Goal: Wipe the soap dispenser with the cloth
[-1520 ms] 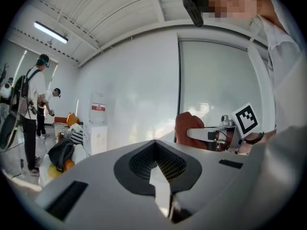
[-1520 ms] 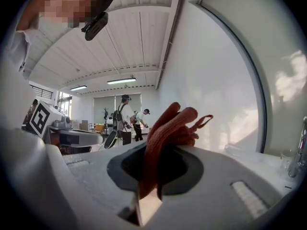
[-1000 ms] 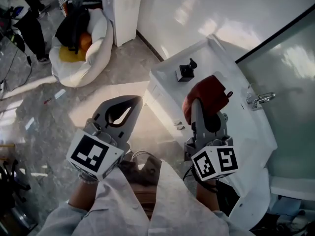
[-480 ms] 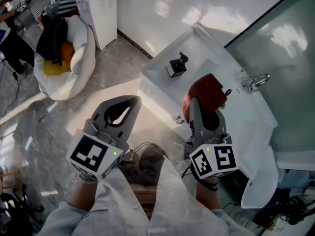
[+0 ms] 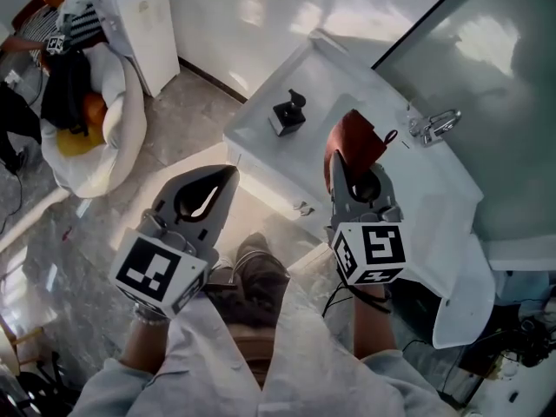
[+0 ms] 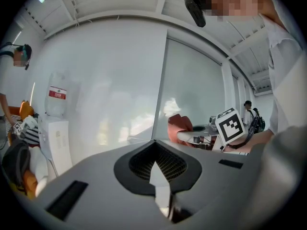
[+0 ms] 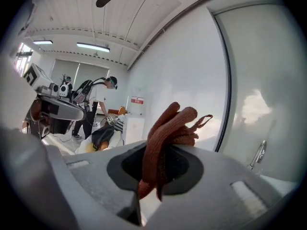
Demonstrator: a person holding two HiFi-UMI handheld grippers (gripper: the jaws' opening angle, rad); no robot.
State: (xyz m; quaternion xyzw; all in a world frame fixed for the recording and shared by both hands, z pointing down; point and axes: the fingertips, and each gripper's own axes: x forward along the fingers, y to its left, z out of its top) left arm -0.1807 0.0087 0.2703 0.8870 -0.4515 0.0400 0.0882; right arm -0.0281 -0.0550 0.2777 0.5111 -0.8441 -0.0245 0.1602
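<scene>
currently the right gripper (image 7: 158, 152) has its jaws clamped on a rust-red cloth (image 7: 165, 128), which bunches up past the tips. the left gripper (image 6: 154, 145) has its jaws pressed together on nothing. in the head view both grippers hang in front of the white counter (image 5: 339, 76). the black soap dispenser (image 5: 287, 114) stands on it, left of the cloth and not touching it. a chrome tap (image 5: 432, 126) sits at the counter's right.

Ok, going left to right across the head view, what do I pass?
White beanbag → left gripper → soap dispenser → cloth, held in the right gripper → faucet.
</scene>
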